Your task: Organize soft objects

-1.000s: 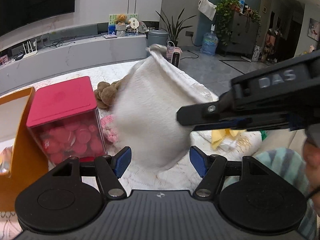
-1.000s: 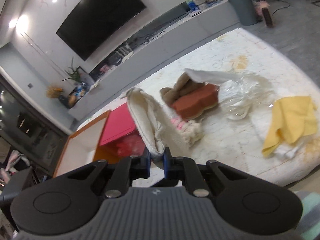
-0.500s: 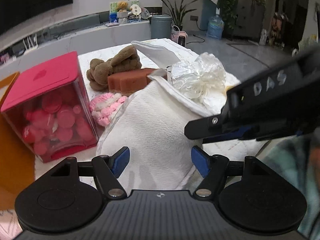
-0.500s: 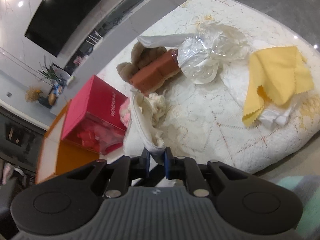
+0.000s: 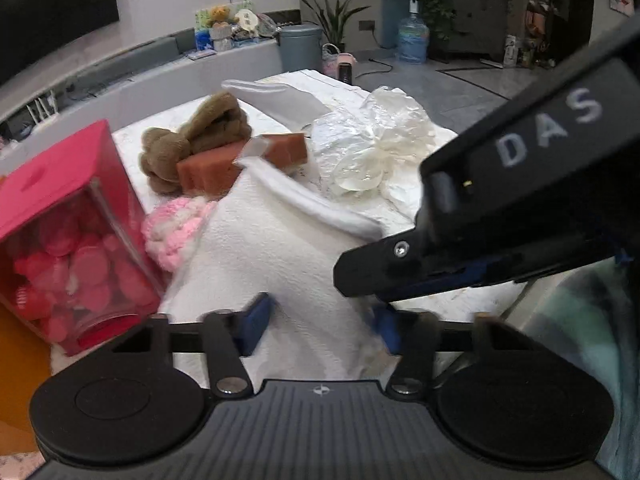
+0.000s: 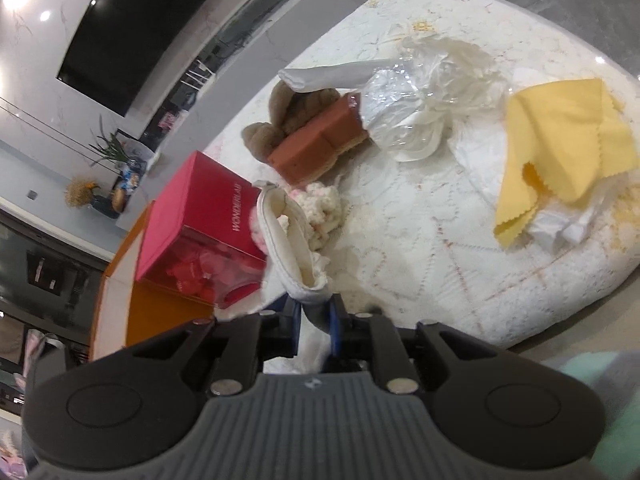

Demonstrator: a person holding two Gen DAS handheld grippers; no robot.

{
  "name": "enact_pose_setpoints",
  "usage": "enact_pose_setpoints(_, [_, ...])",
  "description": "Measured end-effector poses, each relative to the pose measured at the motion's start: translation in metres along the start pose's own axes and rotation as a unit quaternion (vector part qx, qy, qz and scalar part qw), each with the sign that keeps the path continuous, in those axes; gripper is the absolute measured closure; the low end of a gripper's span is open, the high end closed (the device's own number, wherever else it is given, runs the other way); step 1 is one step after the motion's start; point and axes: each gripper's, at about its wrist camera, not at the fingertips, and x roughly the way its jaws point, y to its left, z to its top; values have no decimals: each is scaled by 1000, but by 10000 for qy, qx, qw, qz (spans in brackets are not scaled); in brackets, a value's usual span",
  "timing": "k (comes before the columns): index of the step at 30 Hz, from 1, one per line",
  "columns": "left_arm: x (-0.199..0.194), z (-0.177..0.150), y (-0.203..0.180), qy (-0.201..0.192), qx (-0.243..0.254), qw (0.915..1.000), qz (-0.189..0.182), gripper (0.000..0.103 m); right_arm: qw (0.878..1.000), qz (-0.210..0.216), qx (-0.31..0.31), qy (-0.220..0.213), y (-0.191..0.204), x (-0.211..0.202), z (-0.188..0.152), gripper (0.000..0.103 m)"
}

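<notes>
White towel point(image 6: 294, 248) pinched in right gripper point(image 6: 315, 320), left gripper point(image 5: 320, 320) apart.

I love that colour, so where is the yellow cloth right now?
In the right wrist view, the yellow cloth lies at the right edge of the table, partly over crumpled white paper, right of the clear plastic bag.

A white towel point(image 5: 276, 248) hung bunched over the table edge, its hem point(image 6: 298, 256) pinched, touching a pink-and-white knit piece point(image 5: 176, 228). Behind lay a brown plush toy point(image 5: 192, 140) against a rust sponge block point(image 5: 212, 170), beside crumpled clear plastic point(image 6: 420, 100); a yellow cloth point(image 6: 560, 140) lay apart
</notes>
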Motion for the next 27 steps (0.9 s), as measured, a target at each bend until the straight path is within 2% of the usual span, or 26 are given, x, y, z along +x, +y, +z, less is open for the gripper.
enact_pose_setpoints(1, [1, 1, -1, 5, 33, 10000, 35, 58, 9999, -102, -81, -24, 1, -2, 1, 78])
enact_pose_setpoints(3, [4, 1, -2, 27, 88, 10000, 21, 71, 9987, -400, -309, -92, 4, -8, 5, 61])
enact_pose_setpoints(8, [9, 1, 3, 123, 10, 9999, -59, 83, 9952, -836, -332, -373, -17, -32, 23, 60])
enact_pose_setpoints(9, [9, 2, 4, 142, -35, 9999, -75, 86, 9936, -1001, -278, -446, -24, -37, 29, 57])
enact_pose_setpoints(11, [10, 3, 6, 185, -128, 9997, -109, 88, 9900, -1311, -141, -504, -37, -43, 40, 49])
enact_pose_setpoints(13, [11, 5, 8, 221, -209, 9994, -146, 89, 9852, -1662, -176, -379, -43, -41, 52, 31])
enact_pose_setpoints(17, [10, 7, 13, 276, -373, 9987, -219, 90, 9706, -2351, -469, -194, -43, -25, 67, 31])
enact_pose_setpoints(20, [10, 8, 15, 293, -449, 9982, -264, 90, 9639, -2579, -658, -80, -43, -12, 75, 31])
enact_pose_setpoints(23, [10, 8, 16, 296, -480, 9980, -287, 90, 9556, -2822, -834, -155, -42, -3, 83, 35])
enact_pose_setpoints(25, [9, 8, 17, 305, -499, 9978, -305, 90, 9537, -2874, -883, -71, -43, 5, 86, 56])
enact_pose_setpoints(27, [9, 8, 19, 312, -533, 9976, -329, 90, 9544, -2859, -864, 28, -45, 9, 87, 68])
